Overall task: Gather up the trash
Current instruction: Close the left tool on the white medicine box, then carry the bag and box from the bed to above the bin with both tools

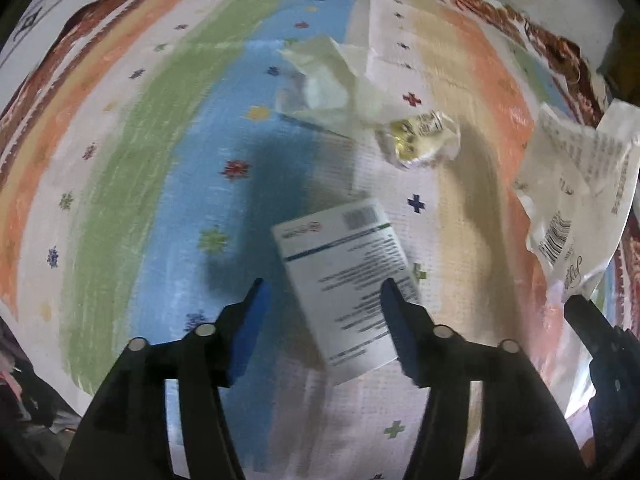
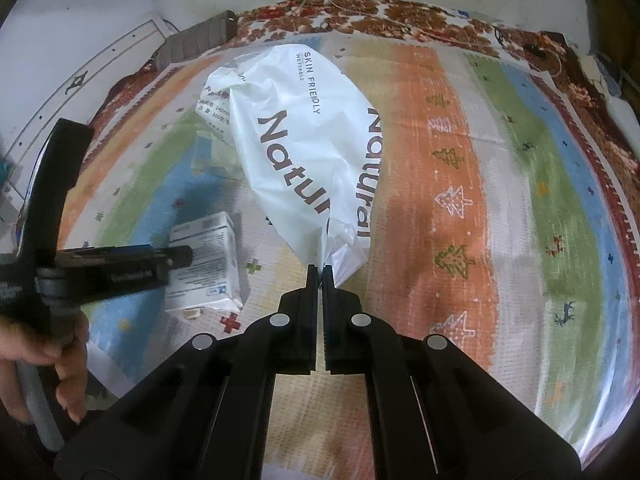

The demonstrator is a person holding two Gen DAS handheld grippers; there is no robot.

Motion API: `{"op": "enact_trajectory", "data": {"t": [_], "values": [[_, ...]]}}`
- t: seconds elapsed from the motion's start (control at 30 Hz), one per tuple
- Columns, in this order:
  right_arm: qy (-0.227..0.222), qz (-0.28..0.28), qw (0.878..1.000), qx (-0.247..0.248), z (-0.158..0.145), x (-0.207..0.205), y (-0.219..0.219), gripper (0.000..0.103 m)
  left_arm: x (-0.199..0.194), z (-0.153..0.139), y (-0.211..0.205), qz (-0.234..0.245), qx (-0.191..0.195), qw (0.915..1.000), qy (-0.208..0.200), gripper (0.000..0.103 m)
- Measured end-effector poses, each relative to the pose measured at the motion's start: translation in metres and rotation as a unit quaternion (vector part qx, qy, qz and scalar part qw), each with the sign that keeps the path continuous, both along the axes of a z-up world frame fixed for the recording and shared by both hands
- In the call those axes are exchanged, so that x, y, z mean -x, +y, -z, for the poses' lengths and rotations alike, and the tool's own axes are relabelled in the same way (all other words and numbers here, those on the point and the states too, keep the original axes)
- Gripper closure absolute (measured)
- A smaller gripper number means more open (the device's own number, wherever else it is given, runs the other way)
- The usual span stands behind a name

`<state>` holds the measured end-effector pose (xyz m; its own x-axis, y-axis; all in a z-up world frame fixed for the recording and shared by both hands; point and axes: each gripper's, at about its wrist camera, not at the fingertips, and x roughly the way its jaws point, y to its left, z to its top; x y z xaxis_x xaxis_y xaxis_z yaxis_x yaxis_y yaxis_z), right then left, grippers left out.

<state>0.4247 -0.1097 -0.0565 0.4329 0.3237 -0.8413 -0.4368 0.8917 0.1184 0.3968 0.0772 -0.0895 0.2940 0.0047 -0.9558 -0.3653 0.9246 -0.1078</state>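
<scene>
Striped mat (image 1: 168, 184) is carrying the trash: white box (image 1: 344, 280) lying flat between the left gripper (image 1: 324, 300)'s spread jaws, unpinched. Crumpled wrapper (image 1: 420, 142) lying beyond. Right gripper (image 2: 319, 270)'s jaws are pinching the white plastic bag (image 2: 304, 152).

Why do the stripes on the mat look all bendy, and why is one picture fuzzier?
Left wrist view: the fisheye lens bows the striped mat near the edges; the white box between the open left gripper looks smeared, and dark shadows fall beside it. Right wrist view: same curving, but sharper; print on the white bag pinched by the right gripper is readable.
</scene>
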Motion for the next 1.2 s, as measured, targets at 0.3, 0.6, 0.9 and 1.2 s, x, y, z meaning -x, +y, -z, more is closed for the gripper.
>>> {"op": "enact_trajectory", "data": {"t": [0.3, 0.6, 0.9, 1.2], "values": [[0.013, 0.013, 1.000, 0.002, 0.013, -0.009, -0.011, 0.102, -0.028, 0.032, -0.017, -0.021, -0.016, 0.9995, 0.018, 0.016], [0.014, 0.006, 1.000, 0.006, 0.004, 0.000, -0.009, 0.102, -0.014, 0.022, -0.014, 0.012, -0.020, 0.9997, -0.004, 0.026], [0.024, -0.008, 1.000, -0.001, -0.020, 0.037, -0.004, 0.102, 0.030, -0.033, 0.013, 0.019, 0.056, 0.9959, -0.069, 0.027], [0.028, -0.011, 0.999, -0.014, -0.038, 0.075, -0.008, 0.102, 0.078, -0.081, 0.014, 0.046, 0.085, 0.9875, -0.124, 0.027]]}}
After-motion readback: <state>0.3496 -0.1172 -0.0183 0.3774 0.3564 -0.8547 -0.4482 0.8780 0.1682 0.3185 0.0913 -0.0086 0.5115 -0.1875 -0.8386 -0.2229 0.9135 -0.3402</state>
